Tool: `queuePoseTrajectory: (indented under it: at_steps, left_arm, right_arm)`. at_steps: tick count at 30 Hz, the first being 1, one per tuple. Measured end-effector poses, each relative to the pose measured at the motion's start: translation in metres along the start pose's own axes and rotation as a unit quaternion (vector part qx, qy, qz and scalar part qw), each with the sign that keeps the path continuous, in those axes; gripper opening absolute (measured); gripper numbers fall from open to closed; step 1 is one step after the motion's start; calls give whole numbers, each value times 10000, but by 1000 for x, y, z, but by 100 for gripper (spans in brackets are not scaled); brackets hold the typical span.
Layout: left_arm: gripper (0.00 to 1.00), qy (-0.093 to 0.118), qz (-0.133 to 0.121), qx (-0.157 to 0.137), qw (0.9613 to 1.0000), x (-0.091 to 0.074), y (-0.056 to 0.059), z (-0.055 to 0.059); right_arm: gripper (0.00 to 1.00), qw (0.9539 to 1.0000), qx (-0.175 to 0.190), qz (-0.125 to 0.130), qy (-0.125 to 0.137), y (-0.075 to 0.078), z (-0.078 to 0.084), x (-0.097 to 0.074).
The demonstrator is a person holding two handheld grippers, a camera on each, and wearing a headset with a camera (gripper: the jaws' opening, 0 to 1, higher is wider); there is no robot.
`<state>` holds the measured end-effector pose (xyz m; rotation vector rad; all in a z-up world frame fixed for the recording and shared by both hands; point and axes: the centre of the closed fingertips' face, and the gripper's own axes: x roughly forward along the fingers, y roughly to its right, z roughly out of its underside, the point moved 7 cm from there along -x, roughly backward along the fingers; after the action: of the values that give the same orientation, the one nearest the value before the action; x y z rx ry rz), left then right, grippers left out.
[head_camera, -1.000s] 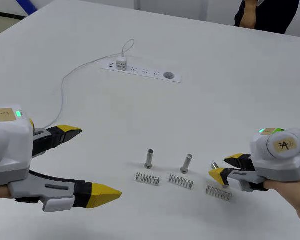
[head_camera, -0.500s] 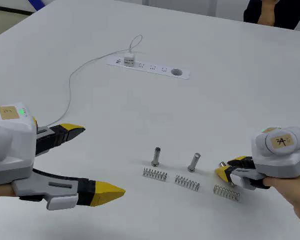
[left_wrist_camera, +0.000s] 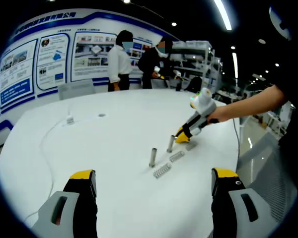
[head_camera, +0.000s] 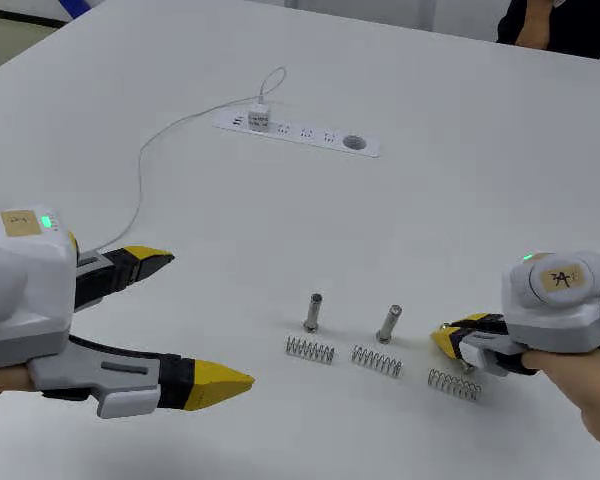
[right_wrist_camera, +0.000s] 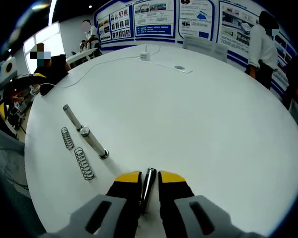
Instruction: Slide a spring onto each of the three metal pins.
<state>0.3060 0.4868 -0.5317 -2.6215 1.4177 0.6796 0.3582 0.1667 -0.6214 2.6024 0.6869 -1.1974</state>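
Large white desk carries all parts. Yellow-tipped left gripper: fingers wide, holding nothing. Yellow-tipped right gripper: fingers narrow, clamped on one silver metal pin. Two more pins stand upright, side by side. Three small coiled wire springs lie flat just in front (one beside the right gripper).

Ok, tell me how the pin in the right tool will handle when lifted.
The pin looks like smooth metal, so it is probably stiff and may slip between the narrow tips of the right tool. Slim and round, it would likely roll if dropped on the table.
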Motion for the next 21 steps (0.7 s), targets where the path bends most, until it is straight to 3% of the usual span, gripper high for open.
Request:
queuePoseTrajectory:
  at_steps: [8, 14, 21]
  left_arm:
    - [98, 2, -5, -3, 10000, -1, 0, 0]
    - [98, 23, -1, 12, 10000, -1, 1, -2]
    - [98, 56, 6, 39, 10000, -2, 3, -5]
  right_arm:
    - [9, 9998, 182, 65, -106, 1, -2, 2]
    - [8, 9991, 223, 79, -338, 1, -5, 3]
    - [7, 9987, 374, 126, -338, 2, -5, 3]
